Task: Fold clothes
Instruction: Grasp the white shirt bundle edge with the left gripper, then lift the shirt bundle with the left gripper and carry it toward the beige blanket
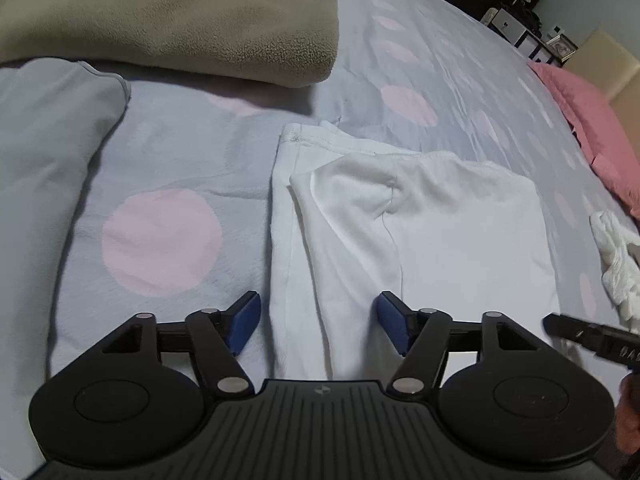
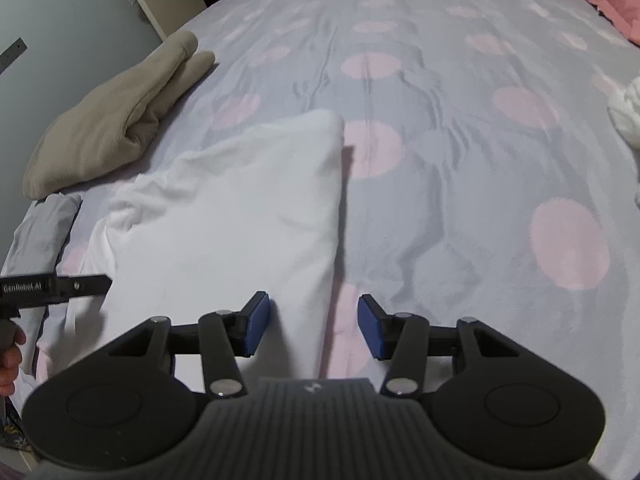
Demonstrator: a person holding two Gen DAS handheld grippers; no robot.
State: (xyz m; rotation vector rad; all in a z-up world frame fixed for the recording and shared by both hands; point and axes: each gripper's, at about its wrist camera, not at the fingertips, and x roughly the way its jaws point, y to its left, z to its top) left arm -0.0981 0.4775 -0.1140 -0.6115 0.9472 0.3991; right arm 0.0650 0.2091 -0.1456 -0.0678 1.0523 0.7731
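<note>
A white garment [image 1: 420, 224] lies partly folded on the bed, one layer turned over another, a seam running down its middle. My left gripper [image 1: 318, 326] hovers open over its near left part, blue pads apart with nothing between them. In the right wrist view the same white garment [image 2: 240, 208] spreads from the centre to the left. My right gripper [image 2: 314, 326] is open above its right edge, one pad over cloth and the other over the bedcover. The right gripper's black body [image 1: 592, 338] shows at the left view's right edge, and the left gripper's body [image 2: 52, 288] shows at the right view's left edge.
The bed has a grey cover with pink dots [image 2: 460, 160]. A folded beige fleece [image 1: 168, 16] and a folded grey garment [image 1: 48, 144] lie to the left. A crumpled white item [image 1: 616, 256] sits at the right, near a pink pillow [image 1: 592, 128]. A hand [image 2: 10, 356] shows at lower left.
</note>
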